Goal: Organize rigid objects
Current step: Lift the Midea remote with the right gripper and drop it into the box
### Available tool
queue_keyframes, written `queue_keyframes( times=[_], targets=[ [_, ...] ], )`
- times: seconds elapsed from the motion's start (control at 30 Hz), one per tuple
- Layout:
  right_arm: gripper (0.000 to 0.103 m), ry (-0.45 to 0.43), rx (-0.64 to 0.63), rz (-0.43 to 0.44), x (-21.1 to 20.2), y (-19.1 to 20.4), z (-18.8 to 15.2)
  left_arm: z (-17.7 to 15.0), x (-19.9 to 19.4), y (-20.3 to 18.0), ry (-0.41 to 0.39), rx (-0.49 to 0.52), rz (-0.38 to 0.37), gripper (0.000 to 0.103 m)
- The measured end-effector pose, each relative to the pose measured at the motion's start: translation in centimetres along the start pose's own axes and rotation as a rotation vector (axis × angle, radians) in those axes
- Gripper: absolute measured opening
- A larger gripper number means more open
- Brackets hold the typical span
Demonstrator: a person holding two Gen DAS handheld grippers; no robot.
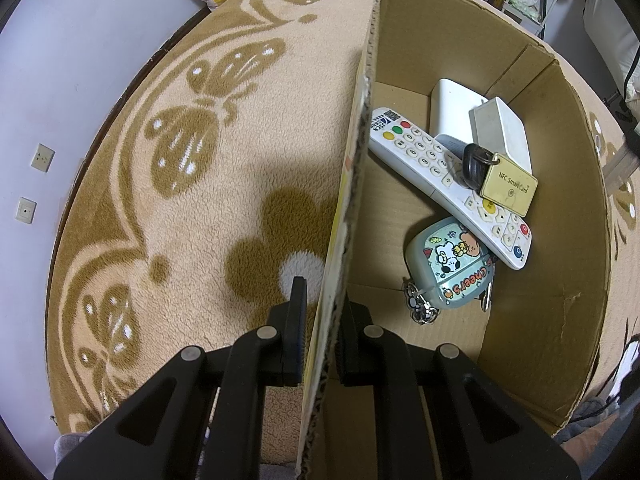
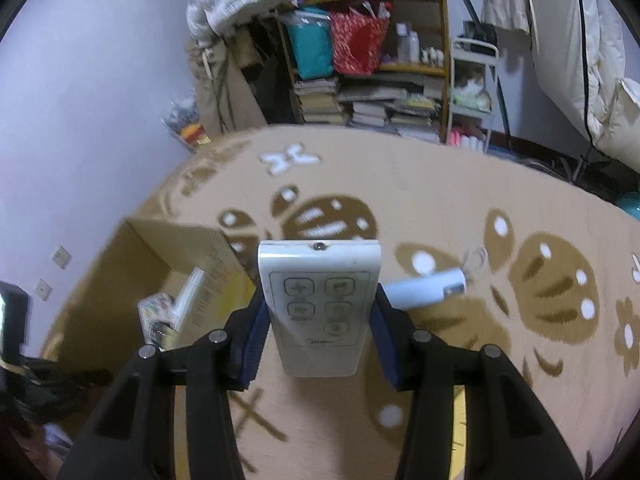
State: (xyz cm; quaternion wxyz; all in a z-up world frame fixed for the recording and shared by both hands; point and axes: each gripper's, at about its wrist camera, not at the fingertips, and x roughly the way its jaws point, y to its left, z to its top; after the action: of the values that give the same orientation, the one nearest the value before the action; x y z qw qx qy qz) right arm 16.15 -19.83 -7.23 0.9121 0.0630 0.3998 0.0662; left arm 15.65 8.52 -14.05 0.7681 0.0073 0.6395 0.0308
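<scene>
Above the blanket (image 2: 440, 200), the right gripper (image 2: 318, 312) clamps a white remote (image 2: 318, 304); the left gripper (image 1: 320, 320) pinches the cardboard box (image 1: 540, 280) wall.

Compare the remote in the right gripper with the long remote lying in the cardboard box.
The held remote is short and broad with a few grey buttons; the long remote is slim with many keys, some red, green and yellow. The held remote sits between the right gripper fingers above the blanket; the long remote lies in the cardboard box under a key fob. Both are white.
</scene>
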Motion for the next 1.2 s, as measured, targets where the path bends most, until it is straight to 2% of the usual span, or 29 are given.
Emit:
queue_keyframes(
  times=[0.27, 0.43, 0.7, 0.8, 1.2],
  targets=[
    [0.051, -0.072, -0.048, 0.083, -1.8, 3.3, 1.9, 0.0, 0.0, 0.0, 0.001, -0.002, -0.002, 0.012],
    [0.051, -0.084, -0.041, 0.146, -1.7, 4.9, 2.4, 0.1, 0.0, 0.0, 0.002, -0.005, -0.006, 0.012],
    [0.051, -0.037, -0.069, 0.228, -0.6, 7.8, 1.6, 0.1, 0.0, 0.0, 0.002, -0.007, -0.01, 0.012],
    [0.051, 0.02, -0.07, 0.273, 0.6, 8.6, 0.9, 0.1, 0.1, 0.1, 0.003, -0.012, -0.019, 0.012],
    [0.051, 0.131, -0.106, 0.199, 4.5, 9.7, -1.3, 0.1, 0.1, 0.4, 0.004, -0.02, -0.031, 0.012]
  ],
)
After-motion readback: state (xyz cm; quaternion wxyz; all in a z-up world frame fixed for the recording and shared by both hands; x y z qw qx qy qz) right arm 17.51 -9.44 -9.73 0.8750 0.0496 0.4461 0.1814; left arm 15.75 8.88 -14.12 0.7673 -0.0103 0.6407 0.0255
